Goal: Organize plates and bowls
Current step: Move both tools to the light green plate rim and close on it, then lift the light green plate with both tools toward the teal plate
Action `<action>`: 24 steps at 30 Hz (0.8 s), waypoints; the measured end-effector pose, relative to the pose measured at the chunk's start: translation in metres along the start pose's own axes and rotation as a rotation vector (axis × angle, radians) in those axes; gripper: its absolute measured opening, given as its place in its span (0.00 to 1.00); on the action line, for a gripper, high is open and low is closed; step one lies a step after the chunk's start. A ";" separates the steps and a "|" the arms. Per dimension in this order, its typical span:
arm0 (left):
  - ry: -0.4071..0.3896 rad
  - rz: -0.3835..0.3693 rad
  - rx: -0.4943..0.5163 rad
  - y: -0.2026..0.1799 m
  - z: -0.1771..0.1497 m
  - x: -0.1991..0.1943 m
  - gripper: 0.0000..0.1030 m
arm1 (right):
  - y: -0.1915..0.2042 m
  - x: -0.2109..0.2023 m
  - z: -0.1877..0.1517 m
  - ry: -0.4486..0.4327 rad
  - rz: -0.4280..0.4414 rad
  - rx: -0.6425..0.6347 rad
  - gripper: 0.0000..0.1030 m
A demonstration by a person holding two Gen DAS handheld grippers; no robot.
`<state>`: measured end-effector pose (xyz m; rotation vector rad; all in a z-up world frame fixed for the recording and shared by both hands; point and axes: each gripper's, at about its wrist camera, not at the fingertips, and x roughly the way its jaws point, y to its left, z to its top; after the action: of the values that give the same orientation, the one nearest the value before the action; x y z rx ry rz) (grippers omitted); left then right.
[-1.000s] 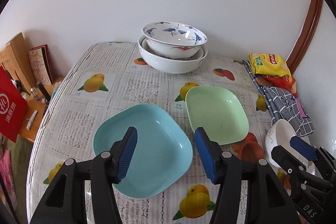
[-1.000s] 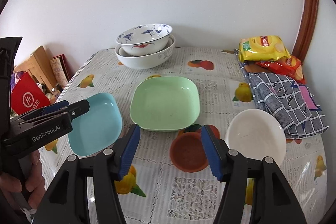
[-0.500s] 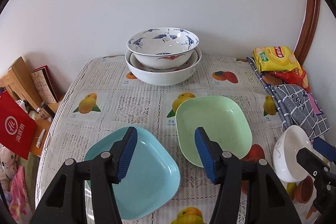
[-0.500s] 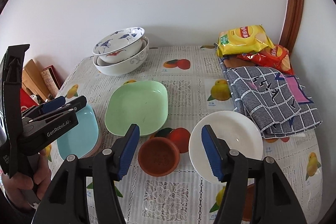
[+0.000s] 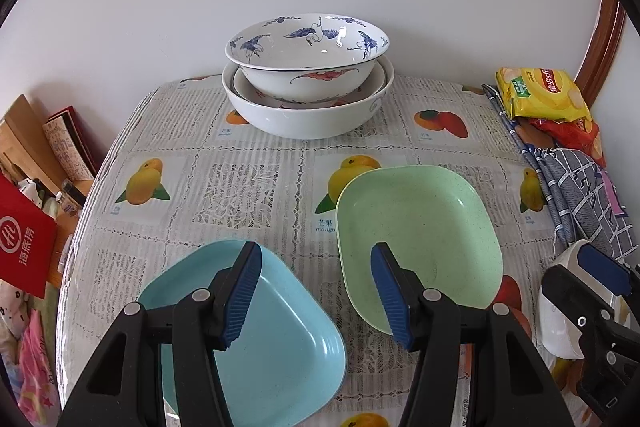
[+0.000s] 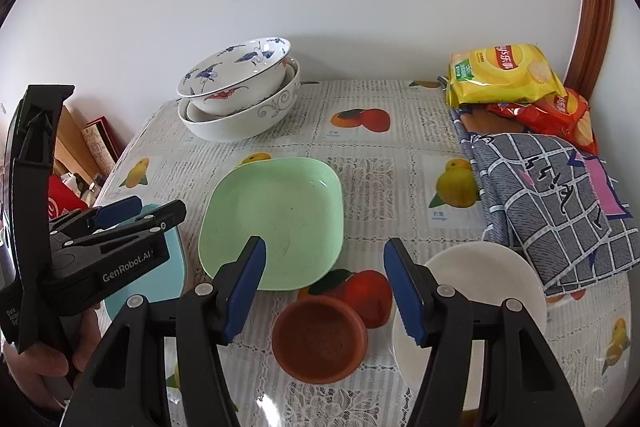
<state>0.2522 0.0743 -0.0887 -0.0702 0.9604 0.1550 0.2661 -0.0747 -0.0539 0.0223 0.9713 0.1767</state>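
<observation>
Worktop (image 6: pixel 360 183) covered by a lace-and-fruit-print cloth, set against a white wall.

Stack at the far edge: a large white bowl (image 5: pixel 308 115) holds a second bowl of which only the rim shows, and in that sits a blue-patterned bowl (image 5: pixel 308 59). The top bowl tilts slightly in the right wrist view and looks empty; what lies in the two lower ones is hidden.

Green plate (image 6: pixel 276 223), square with rounded corners, lies flat mid-worktop, nothing in it. Blue plate (image 5: pixel 256 339) of the same shape lies just to its left, apart from it, also with nothing in it. In front of the green plate: a small brown bowl (image 6: pixel 320 339), empty, and just to its right a white bowl (image 6: pixel 476 291), empty; whether these two touch I cannot tell.

Right edge: a checked cloth (image 6: pixel 552 203), folded, with a yellow snack bag (image 6: pixel 504 75) and a red snack bag (image 6: pixel 556 115) behind it.

Left tongs (image 5: pixel 316 291): spread, nothing between the blue pads, held above the near gap between the blue and green plates. Held by a hand (image 6: pixel 52 355) at the left of the right wrist view.

Right tongs (image 6: pixel 324 291): spread, nothing pinched, above the brown bowl, right pad over the white bowl's rim.
</observation>
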 end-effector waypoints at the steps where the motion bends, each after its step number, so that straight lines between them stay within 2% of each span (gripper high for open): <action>1: 0.005 -0.005 0.002 0.000 0.001 0.004 0.53 | 0.000 0.006 0.002 0.010 -0.010 0.001 0.59; 9: 0.042 -0.018 -0.003 -0.006 0.011 0.035 0.53 | -0.004 0.045 0.010 0.053 -0.001 -0.015 0.56; 15: 0.079 -0.041 -0.021 -0.008 0.015 0.056 0.53 | -0.004 0.064 0.016 0.078 -0.009 -0.011 0.50; 19: 0.082 -0.067 -0.049 -0.004 0.016 0.063 0.53 | 0.000 0.078 0.017 0.095 -0.023 -0.027 0.43; 24: 0.094 -0.079 -0.042 -0.006 0.017 0.072 0.43 | 0.003 0.093 0.015 0.131 -0.041 -0.020 0.31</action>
<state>0.3079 0.0776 -0.1379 -0.1550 1.0465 0.0996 0.3297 -0.0564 -0.1210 -0.0277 1.1002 0.1514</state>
